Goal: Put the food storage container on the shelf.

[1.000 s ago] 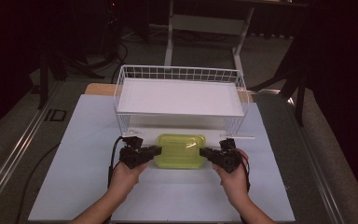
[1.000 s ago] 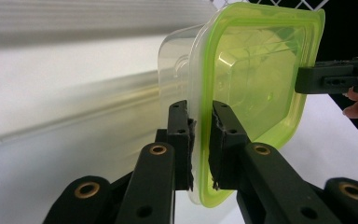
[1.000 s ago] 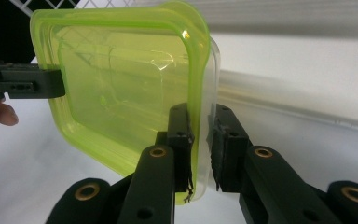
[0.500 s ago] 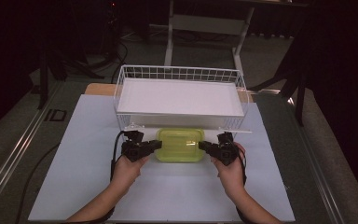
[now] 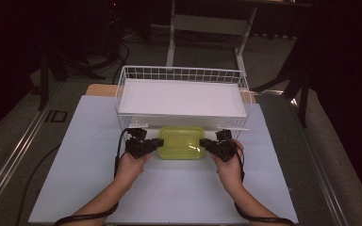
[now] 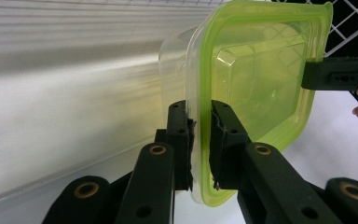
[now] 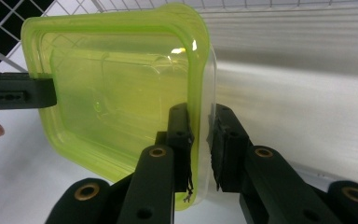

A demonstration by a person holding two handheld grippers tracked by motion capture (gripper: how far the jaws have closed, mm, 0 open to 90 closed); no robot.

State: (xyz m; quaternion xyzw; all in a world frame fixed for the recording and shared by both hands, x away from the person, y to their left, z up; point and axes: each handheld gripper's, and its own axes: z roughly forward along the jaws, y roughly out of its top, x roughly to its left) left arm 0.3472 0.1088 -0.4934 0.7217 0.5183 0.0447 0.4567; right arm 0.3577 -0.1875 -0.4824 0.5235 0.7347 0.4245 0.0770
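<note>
White board [image 5: 169, 197] covers the table, and at its far side stands a wire basket [image 5: 183, 75] with a white floor. Just in front of the basket's near wall is a clear container with a green lid [image 5: 181, 141], held between two hand-held grippers. The left gripper [image 5: 156, 143] has its jaws pinched narrow on the rim at the container's left end, one jaw on each side of the lid's edge [image 6: 200, 140]; the right gripper [image 5: 206, 144] grips the right end the same way, jaws clamped across the lid and the clear wall [image 7: 200, 140]. Whether the container rests on the board or hangs just above it I cannot tell. The step in hand looks like carrying the container two-handed, probably to or from the basket. If it is going in, the next move calls for lifting both ends evenly, high enough to clear the wire wall, keeping the two grips level so the lid does not pop off or twist loose.
</note>
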